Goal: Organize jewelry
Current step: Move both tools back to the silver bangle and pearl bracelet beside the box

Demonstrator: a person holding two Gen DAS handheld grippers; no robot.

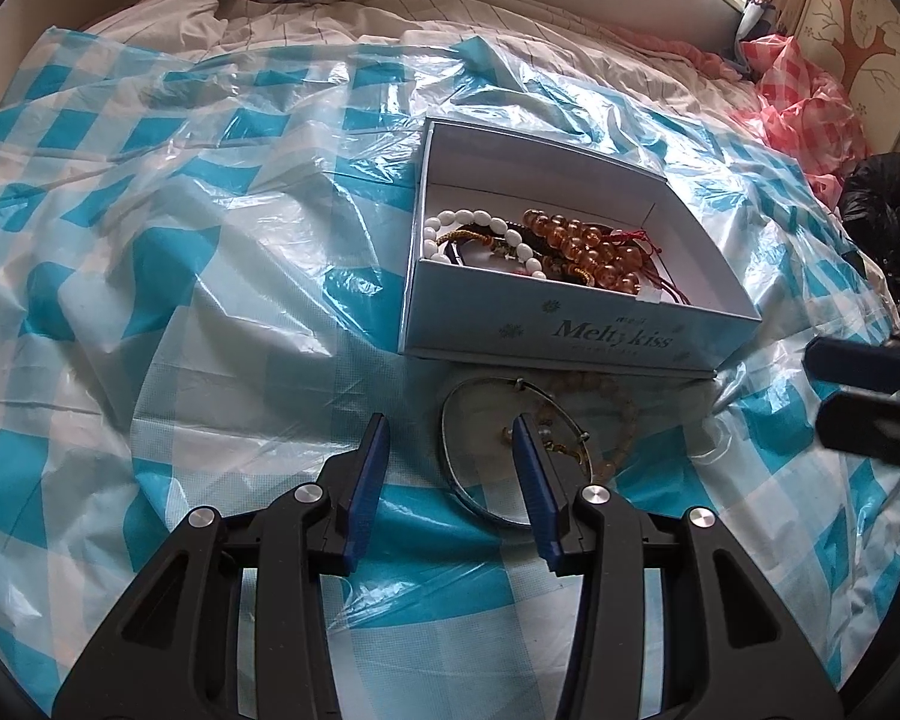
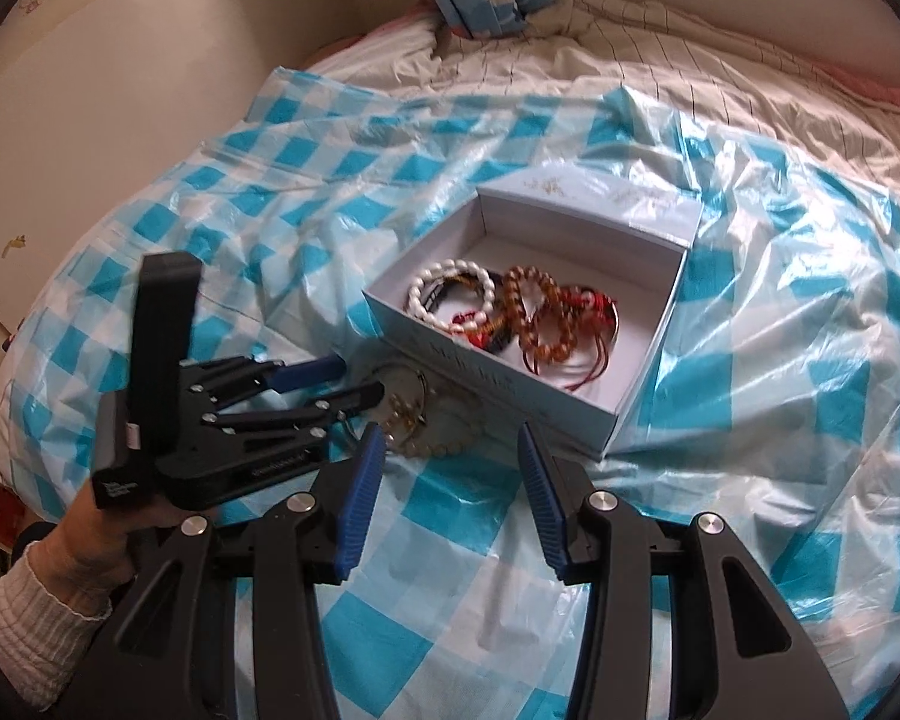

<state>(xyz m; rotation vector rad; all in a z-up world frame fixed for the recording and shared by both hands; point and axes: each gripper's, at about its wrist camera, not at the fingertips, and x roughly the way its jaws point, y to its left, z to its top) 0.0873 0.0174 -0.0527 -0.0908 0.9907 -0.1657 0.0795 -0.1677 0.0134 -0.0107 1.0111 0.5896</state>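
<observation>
Here the pale blue cardboard box [image 1: 570, 333] lies open on a blue-checked plastic sheet [image 1: 180, 300] over the bed, likely to keep things clean. It holds one white bead bracelet [image 2: 450, 288], an amber one [image 1: 594, 246] and tangled cords. Two pieces remain outside, touching its front: a thin metal bangle [image 1: 474, 498] and a pale bead strand [image 2: 432, 441]. The left tool [image 1: 450, 438] and right tool [image 2: 450, 441] hover open, empty.

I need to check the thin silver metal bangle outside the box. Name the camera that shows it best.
Left wrist view: the thin silver metal bangle shows as a nearly whole ring on the checked plastic sheet. In the right wrist view, the left claw hides most of it.
</observation>
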